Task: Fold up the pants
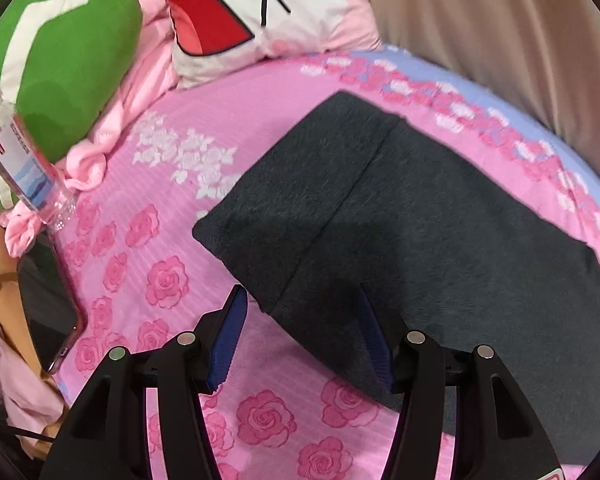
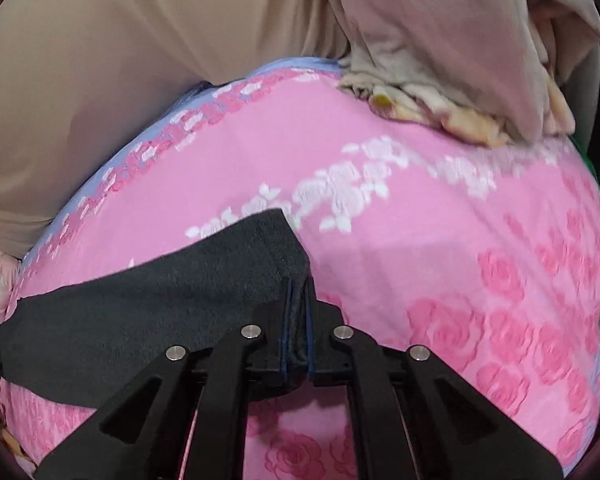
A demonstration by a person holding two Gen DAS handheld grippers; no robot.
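Pants point(image 1: 400, 220): dark grey, folded into a flat oblong on the pink rose-print bedsheet point(image 1: 148, 272), one long seam or fold line down the middle, lying slantwise from upper left to lower right in the left wrist view.

Far left in that view: green cushion point(image 1: 64, 60) with a white stripe, clear plastic bottle point(image 1: 24, 160) leaning against it, phone point(image 1: 48, 304) flat at the bed's edge below. Behind, white pillow point(image 1: 260, 8) with a red cartoon mouth; beige curtain point(image 1: 500, 32) along the far side.

Left gripper point(image 1: 304, 332): low over the sheet, aimed forward and slightly down at the near corner of the pants. Blue pads wide apart, nothing between them pressed; left pad point(image 1: 228, 340) over bare sheet, right pad over the dark cloth, the corner of the fabric lying in the gap.

Right gripper point(image 2: 298, 320): tilted down towards the bed, closed tight on an edge of the pants point(image 2: 160, 308), several layers of dark cloth pinched between the blue pads. Cloth trailing away to the left from the grip, one corner raised just beyond the fingertips. Farther right, crumpled beige blanket point(image 2: 460, 92) heaped on the far end of the sheet point(image 2: 460, 220).
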